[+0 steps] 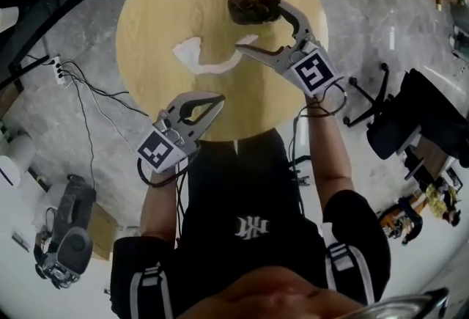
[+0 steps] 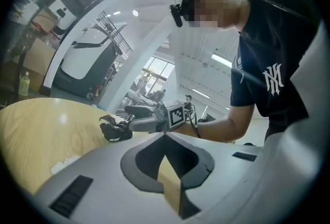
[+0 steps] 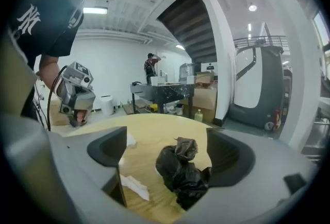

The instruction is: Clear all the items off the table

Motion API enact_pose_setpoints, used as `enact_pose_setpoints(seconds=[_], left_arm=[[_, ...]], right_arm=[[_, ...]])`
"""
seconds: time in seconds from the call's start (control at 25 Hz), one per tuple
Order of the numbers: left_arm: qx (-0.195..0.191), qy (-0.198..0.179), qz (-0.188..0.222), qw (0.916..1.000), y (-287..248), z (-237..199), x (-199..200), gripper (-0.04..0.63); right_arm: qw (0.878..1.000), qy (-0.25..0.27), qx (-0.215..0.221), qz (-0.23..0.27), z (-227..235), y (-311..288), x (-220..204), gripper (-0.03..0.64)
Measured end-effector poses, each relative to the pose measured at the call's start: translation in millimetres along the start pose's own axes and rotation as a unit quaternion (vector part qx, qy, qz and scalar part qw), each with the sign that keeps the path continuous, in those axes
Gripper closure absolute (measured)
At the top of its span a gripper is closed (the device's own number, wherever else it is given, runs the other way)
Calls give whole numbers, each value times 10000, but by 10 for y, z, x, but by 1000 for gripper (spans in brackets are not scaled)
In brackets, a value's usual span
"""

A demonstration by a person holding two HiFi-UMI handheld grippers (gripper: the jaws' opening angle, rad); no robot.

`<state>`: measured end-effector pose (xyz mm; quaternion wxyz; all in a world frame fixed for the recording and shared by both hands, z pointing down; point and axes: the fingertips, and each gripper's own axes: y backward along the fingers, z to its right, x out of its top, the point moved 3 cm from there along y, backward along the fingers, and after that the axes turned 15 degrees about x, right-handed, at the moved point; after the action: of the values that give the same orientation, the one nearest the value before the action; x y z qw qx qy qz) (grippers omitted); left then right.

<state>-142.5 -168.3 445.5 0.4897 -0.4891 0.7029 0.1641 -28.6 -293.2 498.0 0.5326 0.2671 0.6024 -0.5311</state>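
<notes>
2 grippers — right gripper (image 1: 261, 26) open, black bag (image 1: 253, 6) between its jaws; left gripper (image 1: 218, 98) closed.

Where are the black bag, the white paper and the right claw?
black bag (image 1: 253, 6): head view, middle of the crumpled bag.
white paper (image 1: 190, 54): head view, its wide left end.
right claw (image 1: 260, 27): head view, midway between its open fingertips.

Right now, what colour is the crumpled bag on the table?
The bag is black, clearest in the right gripper view.
</notes>
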Motion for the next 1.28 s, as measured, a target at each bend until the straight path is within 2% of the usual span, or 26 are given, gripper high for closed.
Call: enact_pose_setpoints(seconds=[0.16, 0.24, 0.4, 0.6, 0.72, 0.8, 0.96, 1.04, 1.12, 1.16, 1.28], left_arm=[[35, 145, -98, 9998, -46, -124, -110, 581], [-5, 345, 101, 9994, -57, -182, -94, 581], [17, 552, 397, 9977, -98, -251, -74, 581], [-28, 501, 380, 9980, -130, -254, -84, 581], [18, 243, 302, 9992, -143, -244, -104, 581], [29, 37, 284, 9996, -170, -223, -93, 581], [182, -286, 370, 9987, -283, -118, 18, 581], [201, -771, 327, 9963, -366, -55, 65, 581], [64, -1377, 214, 9902, -457, 62, 75, 581], [-21, -1543, 172, 9879, -513, 151, 66, 581], [-267, -1547, 64, 9876, -719, 499, -2, 581]], right_arm=[[9972, 532, 155, -493, 184, -140, -264, 127], [9967, 578, 110, -555, 282, -140, -357, 127], [9902, 747, 215, -1159, 341, -164, -588, 129], [9874, 820, 171, -1339, 343, -154, -660, 276], [9888, 719, 112, -1302, 309, -114, -634, 366], [9906, 627, 109, -1211, 260, -75, -586, 393], [9933, 584, -10, -993, 99, 164, -435, 408], [9956, 501, -196, -765, 4, 322, -342, 410], [9974, 366, -381, -494, -92, 474, -248, 413], [9978, 319, -452, -357, -141, 572, -208, 413], [9972, 266, -701, -74, -300, 980, -200, 413]])
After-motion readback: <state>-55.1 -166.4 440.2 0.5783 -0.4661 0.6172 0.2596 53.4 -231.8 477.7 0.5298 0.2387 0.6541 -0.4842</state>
